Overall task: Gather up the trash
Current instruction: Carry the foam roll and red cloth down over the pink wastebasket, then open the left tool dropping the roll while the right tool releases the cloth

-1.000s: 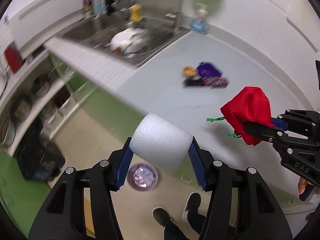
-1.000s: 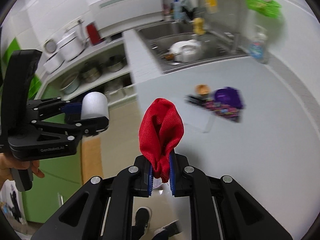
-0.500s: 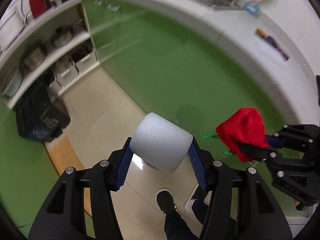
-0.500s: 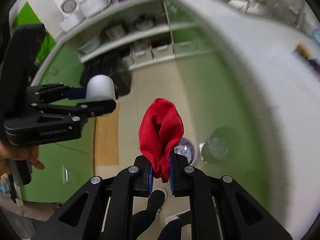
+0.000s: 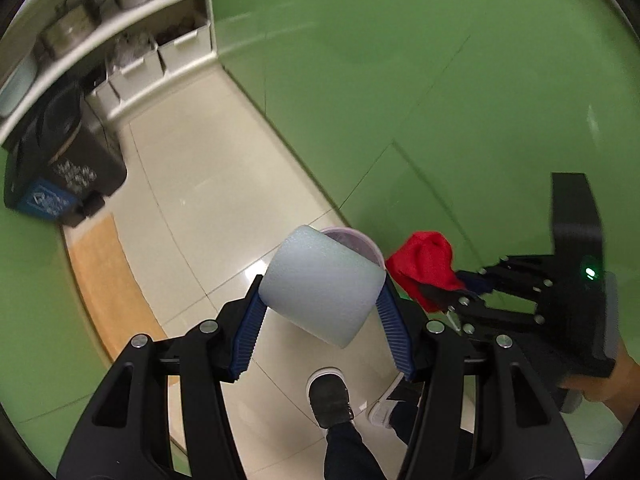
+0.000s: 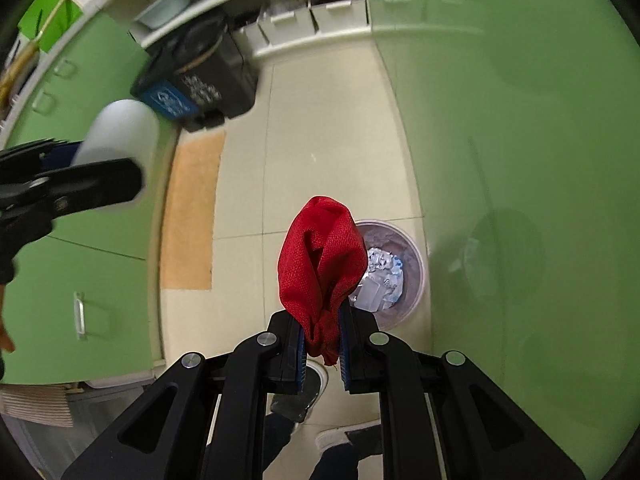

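Both grippers point down at the kitchen floor. The left gripper (image 5: 322,304) has its blue pads clamped on either side of a white foam cylinder (image 5: 322,286), which sits crosswise between them and hides most of the small waste bin (image 6: 394,276) in the left view. The right gripper (image 6: 322,344) is pinching a bunched-up red cloth bag (image 6: 322,268); the fabric sticks up out of the narrow gap and covers the bin's left edge in the right view. That bin stands on the beige tile floor (image 6: 320,128) right up against the green cabinet front (image 6: 520,120), with crumpled white and blue wrappers inside. Further back there's a bigger black trash bin (image 6: 204,76) with a blue label, next to open white shelves (image 5: 120,12) holding pots and storage boxes. An orange mat (image 6: 192,212) lies along the opposite green cabinets. The person's dark shoe (image 5: 329,400) shows under the left gripper.
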The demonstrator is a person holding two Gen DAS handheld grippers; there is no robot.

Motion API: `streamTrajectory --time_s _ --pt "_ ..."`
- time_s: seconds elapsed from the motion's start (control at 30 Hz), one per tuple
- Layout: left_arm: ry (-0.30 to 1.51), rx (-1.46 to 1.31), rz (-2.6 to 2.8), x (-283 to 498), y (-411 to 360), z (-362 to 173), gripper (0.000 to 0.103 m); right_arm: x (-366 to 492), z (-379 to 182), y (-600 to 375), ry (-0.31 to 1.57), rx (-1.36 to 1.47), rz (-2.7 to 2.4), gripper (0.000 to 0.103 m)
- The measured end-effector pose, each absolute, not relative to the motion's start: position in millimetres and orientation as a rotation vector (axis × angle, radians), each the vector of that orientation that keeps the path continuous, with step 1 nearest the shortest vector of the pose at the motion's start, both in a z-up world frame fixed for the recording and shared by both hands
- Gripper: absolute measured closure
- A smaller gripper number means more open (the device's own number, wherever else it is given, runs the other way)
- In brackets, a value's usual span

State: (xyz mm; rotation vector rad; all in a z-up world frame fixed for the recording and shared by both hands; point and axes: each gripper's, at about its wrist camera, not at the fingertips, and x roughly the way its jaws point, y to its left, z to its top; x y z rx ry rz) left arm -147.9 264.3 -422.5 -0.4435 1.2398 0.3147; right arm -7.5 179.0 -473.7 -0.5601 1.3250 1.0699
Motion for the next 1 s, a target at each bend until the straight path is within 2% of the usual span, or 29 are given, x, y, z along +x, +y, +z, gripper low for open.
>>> streamTrajectory --time_s 0.1,0.13,0.17,0.2,0.27,0.63,1.0 --pt "1.251 -0.458 0.321 -149 268 -444 0.048 -3 -497 189 1.316 -0.581 1.067 0.077" --pt "1.256 -0.461 0.322 -150 269 -450 0.048 -2 -503 191 1.321 -0.578 1.064 0.056" --pt "1.26 -0.462 0.322 -149 270 -455 0.048 0 -506 191 1.317 -0.577 1.056 0.044" --pt "1.264 -0.464 0.32 -148 271 -460 0.048 3 -508 192 1.306 -0.565 1.052 0.027" --pt "1.269 -0.465 0.317 -145 272 -465 0.048 6 -508 192 1.298 -0.551 1.046 0.012" --pt "1.29 -0.445 0.247 -110 257 -483 0.048 4 -482 149 1.308 -0.519 0.939 0.008" --pt "1.349 -0.445 0.162 -81 231 -528 0.047 -12 -460 100 1.329 -0.472 0.872 0.007"
